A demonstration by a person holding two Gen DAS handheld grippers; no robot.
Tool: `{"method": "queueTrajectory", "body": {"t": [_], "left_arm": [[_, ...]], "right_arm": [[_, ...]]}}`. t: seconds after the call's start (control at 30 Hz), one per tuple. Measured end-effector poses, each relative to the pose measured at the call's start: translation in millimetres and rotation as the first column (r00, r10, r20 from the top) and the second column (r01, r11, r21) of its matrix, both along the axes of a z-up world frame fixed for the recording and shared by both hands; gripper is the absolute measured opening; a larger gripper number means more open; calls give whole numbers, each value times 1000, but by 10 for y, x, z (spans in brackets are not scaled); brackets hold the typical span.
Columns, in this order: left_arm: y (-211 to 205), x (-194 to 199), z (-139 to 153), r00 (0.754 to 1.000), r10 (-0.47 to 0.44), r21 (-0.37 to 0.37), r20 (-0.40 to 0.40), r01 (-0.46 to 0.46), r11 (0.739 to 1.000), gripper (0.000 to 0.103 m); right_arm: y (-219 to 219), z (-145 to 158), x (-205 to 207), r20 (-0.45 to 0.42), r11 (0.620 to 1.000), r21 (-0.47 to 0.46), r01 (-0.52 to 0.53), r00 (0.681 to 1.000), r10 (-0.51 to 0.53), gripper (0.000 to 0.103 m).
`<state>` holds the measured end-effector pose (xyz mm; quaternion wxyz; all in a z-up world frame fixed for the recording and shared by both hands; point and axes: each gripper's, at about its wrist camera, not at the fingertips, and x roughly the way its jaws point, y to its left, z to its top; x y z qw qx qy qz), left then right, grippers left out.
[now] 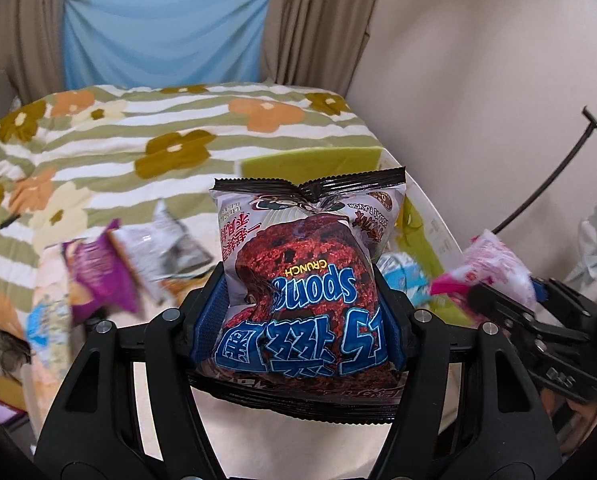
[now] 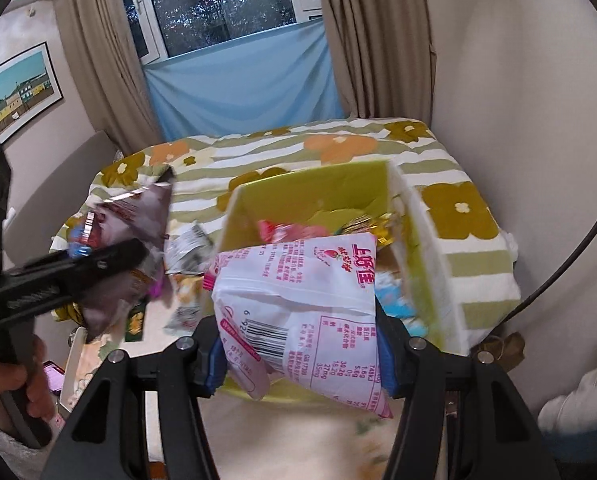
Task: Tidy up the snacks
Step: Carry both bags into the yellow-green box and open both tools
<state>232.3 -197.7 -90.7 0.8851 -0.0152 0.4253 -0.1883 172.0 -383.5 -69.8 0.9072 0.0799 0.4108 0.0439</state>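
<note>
Beside the green box (image 2: 310, 192) on the bed, already holding some snacks, I have the left hand-held gripper (image 1: 302, 320) clenched on a Sponge Crunch bag (image 1: 302, 280) and the right hand-held gripper (image 2: 298, 352) on a pink-white packet (image 2: 298, 300), while loose packets (image 1: 134, 256) left of the box remain.

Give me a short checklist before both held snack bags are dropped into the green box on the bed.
1. Left gripper clamps the silver and brown Sponge Crunch bag: ok.
2. Right gripper clamps the white and pink strawberry bag: ok.
3. Green cardboard box is open on top: ok.
4. Free space inside the box: cannot tell, snacks already lie there.
5. Loose snack packets remain on the flowered bedspread: not ok.
</note>
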Motion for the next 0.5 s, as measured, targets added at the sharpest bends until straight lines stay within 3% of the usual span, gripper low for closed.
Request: {"method": "queueTrajectory", "body": {"t": [0.2, 0.33, 0.4, 0.43, 0.5], "left_arm": [[-616, 195, -333, 998, 15, 43, -61, -12, 999, 62], [-785, 253, -549, 994, 15, 70, -112, -8, 998, 65], [-863, 237, -624, 991, 10, 108, -133, 4, 994, 80], [-851, 209, -657, 991, 14, 124, -132, 2, 992, 96], [-835, 153, -661, 993, 28, 130, -117, -12, 991, 102]], "right_arm": [[-391, -100, 125, -22, 999, -8, -42, 999, 42, 54], [-651, -157, 207, -34, 1000, 15, -26, 999, 27, 54], [-760, -158, 243, -34, 999, 31, -21, 999, 22, 54], [-781, -152, 258, -32, 999, 33, -22, 999, 23, 54], [-802, -131, 300, -24, 999, 36, -32, 999, 32, 54]]}}
